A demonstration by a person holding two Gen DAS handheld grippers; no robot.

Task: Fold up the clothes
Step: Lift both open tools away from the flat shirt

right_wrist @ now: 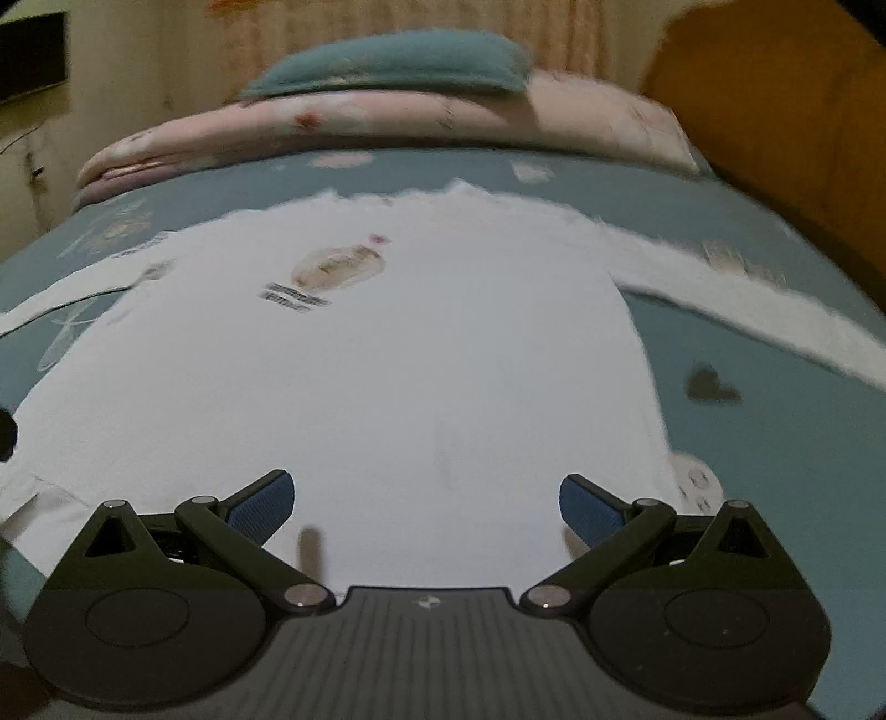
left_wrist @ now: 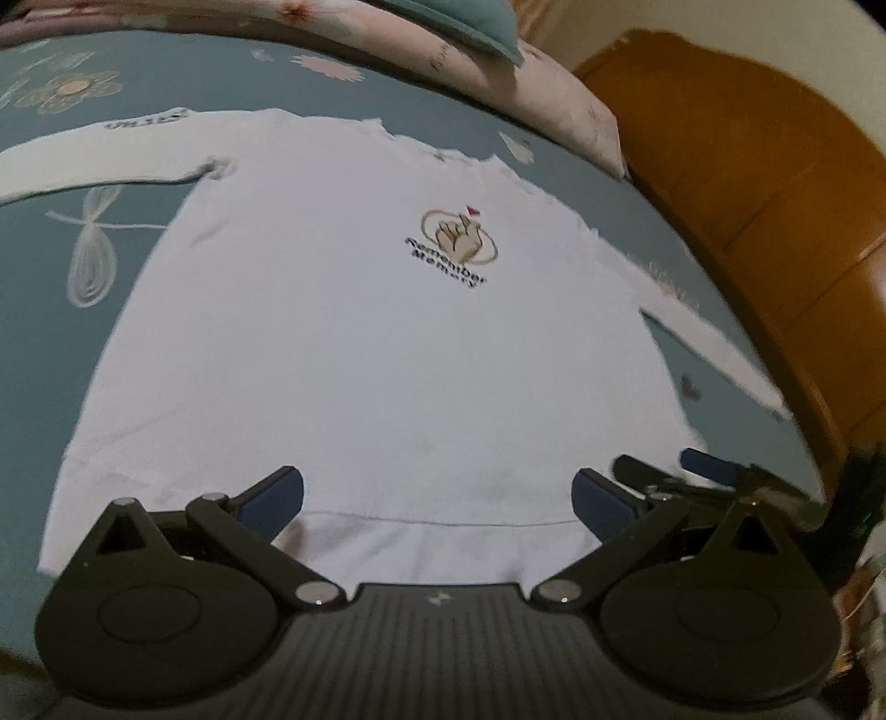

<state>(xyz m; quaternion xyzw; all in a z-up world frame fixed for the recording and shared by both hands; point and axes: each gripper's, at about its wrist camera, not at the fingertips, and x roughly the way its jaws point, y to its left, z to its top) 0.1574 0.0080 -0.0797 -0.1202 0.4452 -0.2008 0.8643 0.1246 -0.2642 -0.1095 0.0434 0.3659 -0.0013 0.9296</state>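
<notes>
Setting: a home bedroom. Evidence:
- Work surface is a made bed, covered by a teal bedsheet (left_wrist: 166, 310) printed with flowers, a dragonfly and a heart.
- At the far edge of the bed lies a folded pink floral quilt (right_wrist: 387, 124), with a teal pillow (right_wrist: 387, 61) resting on top of it.
- A curved orange-brown wooden headboard (left_wrist: 747, 183) borders the bed's right edge.
- Behind the bed hangs a pale curtain (right_wrist: 387, 22), next to a plain cream wall (right_wrist: 122, 61).
- Lighting is dim, warm and indoor.
</notes>
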